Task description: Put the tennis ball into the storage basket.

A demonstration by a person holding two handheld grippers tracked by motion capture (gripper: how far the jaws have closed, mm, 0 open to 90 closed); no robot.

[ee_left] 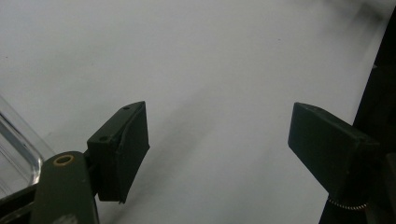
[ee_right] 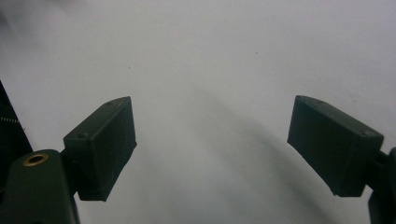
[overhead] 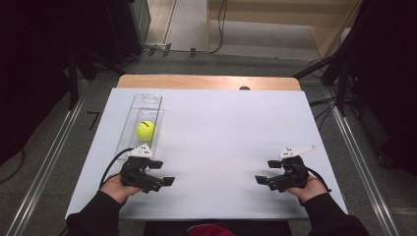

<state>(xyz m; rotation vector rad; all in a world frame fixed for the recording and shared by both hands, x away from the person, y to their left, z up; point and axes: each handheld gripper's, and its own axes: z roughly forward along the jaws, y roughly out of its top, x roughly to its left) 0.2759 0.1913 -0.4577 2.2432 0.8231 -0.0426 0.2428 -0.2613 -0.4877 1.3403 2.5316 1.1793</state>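
Left hand-held gripper [ee_left: 217, 140] agape, empty; right hand-held gripper [ee_right: 212, 144] likewise.

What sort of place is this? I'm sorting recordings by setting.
Probably a lab recording rig, not a home: a white table between metal floor rails, black stands and loose cables around it, and a tennis ball in a clear tray.

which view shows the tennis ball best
The high view: the yellow tennis ball sits whole inside the clear container, just beyond the left gripper. The left gripper view catches a corner of the container, not the ball.
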